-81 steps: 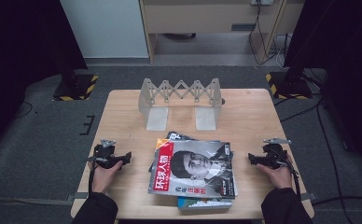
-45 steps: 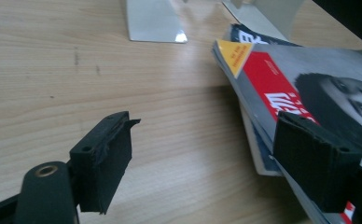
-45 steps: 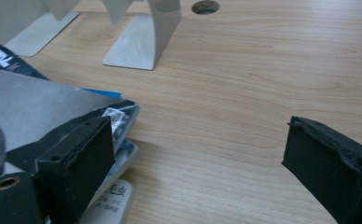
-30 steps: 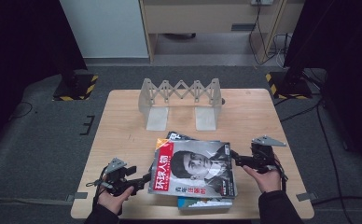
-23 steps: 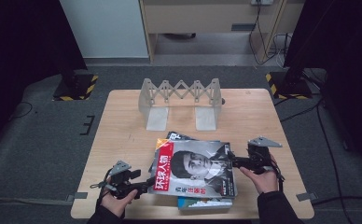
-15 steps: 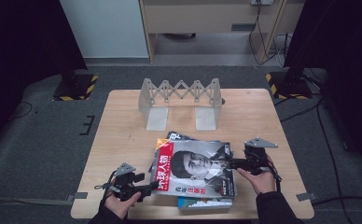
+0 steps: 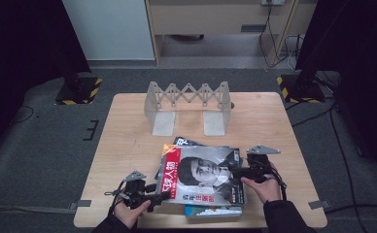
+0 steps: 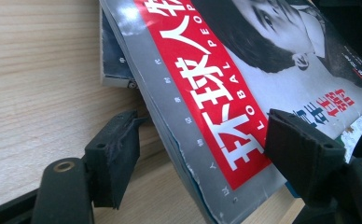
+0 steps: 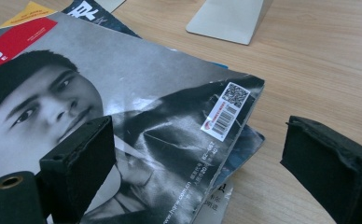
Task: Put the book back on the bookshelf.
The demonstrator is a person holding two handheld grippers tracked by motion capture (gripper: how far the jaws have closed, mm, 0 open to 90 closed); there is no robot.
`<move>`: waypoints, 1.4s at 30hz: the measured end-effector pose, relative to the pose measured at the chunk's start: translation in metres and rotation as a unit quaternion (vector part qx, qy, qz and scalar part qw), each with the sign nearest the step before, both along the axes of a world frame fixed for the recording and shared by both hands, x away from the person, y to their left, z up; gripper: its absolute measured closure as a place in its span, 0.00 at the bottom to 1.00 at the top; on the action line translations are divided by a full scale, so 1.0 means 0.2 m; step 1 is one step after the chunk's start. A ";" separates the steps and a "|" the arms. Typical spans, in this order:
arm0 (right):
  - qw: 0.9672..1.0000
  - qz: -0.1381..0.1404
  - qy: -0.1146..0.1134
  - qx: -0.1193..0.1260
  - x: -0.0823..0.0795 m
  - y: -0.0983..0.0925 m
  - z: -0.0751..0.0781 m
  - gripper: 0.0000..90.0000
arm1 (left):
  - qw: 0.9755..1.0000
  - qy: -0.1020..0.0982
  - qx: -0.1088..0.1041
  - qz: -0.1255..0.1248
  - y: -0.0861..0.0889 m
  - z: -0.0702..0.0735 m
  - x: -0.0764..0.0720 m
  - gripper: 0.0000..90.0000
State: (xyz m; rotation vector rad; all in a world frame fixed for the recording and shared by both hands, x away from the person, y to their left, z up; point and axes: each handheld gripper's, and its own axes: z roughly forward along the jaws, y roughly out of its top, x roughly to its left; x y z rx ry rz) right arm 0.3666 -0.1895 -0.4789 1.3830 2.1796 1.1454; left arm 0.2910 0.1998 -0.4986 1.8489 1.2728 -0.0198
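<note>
On the wooden table (image 7: 128, 126), the top magazine (image 7: 203, 174) lies flat on a stack, its long side running left to right. The left gripper (image 8: 198, 154) stands wide open around its near corner without squeezing. The right gripper (image 9: 195, 163) stands wide open over its far edge.

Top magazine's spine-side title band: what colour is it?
Red with white lettering, on the top magazine; it shows best in the left gripper view.

Overhead forward-down; two close views sharing magazine (image 7: 203, 177)
</note>
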 end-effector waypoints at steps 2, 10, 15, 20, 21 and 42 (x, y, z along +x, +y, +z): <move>1.000 0.003 0.002 -0.001 0.00 0.00 0.00 0.11 | 1.000 0.001 -0.002 0.000 0.00 0.00 0.00 0.28; 1.000 0.014 0.009 -0.007 0.01 0.04 -0.02 0.11 | 0.999 0.031 -0.041 -0.014 -0.02 -0.02 0.03 0.36; 1.000 0.018 0.015 -0.007 0.01 0.04 -0.03 0.12 | 0.998 0.020 -0.057 -0.006 0.01 0.02 0.02 0.45; 0.999 0.028 0.028 0.001 0.01 0.05 -0.05 0.12 | 0.990 -0.004 -0.142 0.013 0.04 0.08 0.02 0.54; 0.999 0.028 0.028 0.001 0.01 0.05 -0.05 0.12 | 0.990 -0.004 -0.142 0.013 0.04 0.08 0.02 0.55; 0.999 0.017 0.028 0.016 0.02 0.02 -0.04 0.12 | 0.985 0.049 -0.166 0.005 0.01 0.07 0.22 0.84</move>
